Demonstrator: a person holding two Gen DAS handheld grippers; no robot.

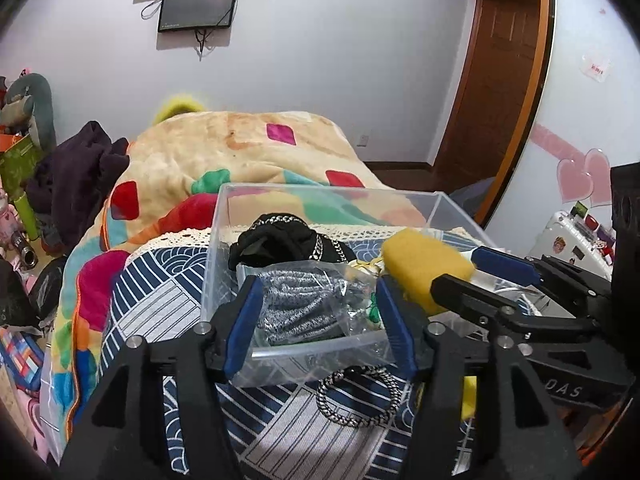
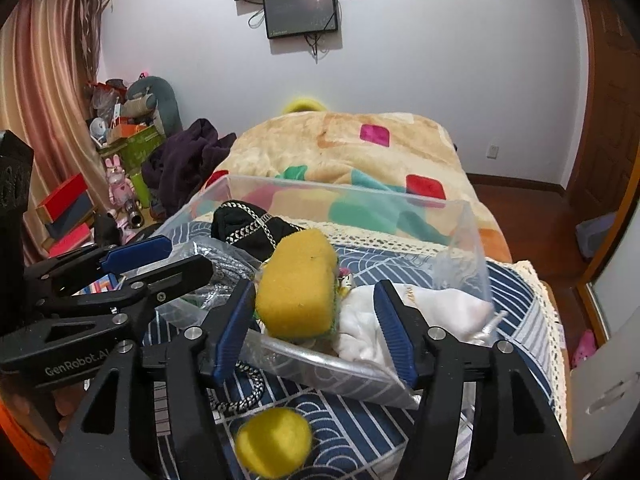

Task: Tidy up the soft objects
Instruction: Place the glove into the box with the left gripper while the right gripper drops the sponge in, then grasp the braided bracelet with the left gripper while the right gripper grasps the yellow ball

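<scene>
A clear plastic bin (image 1: 224, 240) (image 2: 460, 216) stands on the blue patterned cloth. It holds a black chained garment (image 1: 280, 240) (image 2: 248, 224), a bagged grey rope (image 1: 304, 304), a white cloth (image 2: 420, 312) and a yellow sponge (image 1: 420, 264) (image 2: 298, 284). My left gripper (image 1: 320, 324) is open at the bin's near wall. My right gripper (image 2: 312, 328) is open; the sponge sits between its fingers, loose over the bin. A yellow ball (image 2: 274, 442) and a braided cord loop (image 1: 360, 396) (image 2: 240, 396) lie in front of the bin.
The bin sits on a bed with a colourful blanket (image 1: 240, 148) (image 2: 340, 148). A dark garment pile (image 1: 76, 176) (image 2: 188, 160) and toys and boxes (image 2: 132, 120) are at the left. A wooden door (image 1: 500, 80) is at the right.
</scene>
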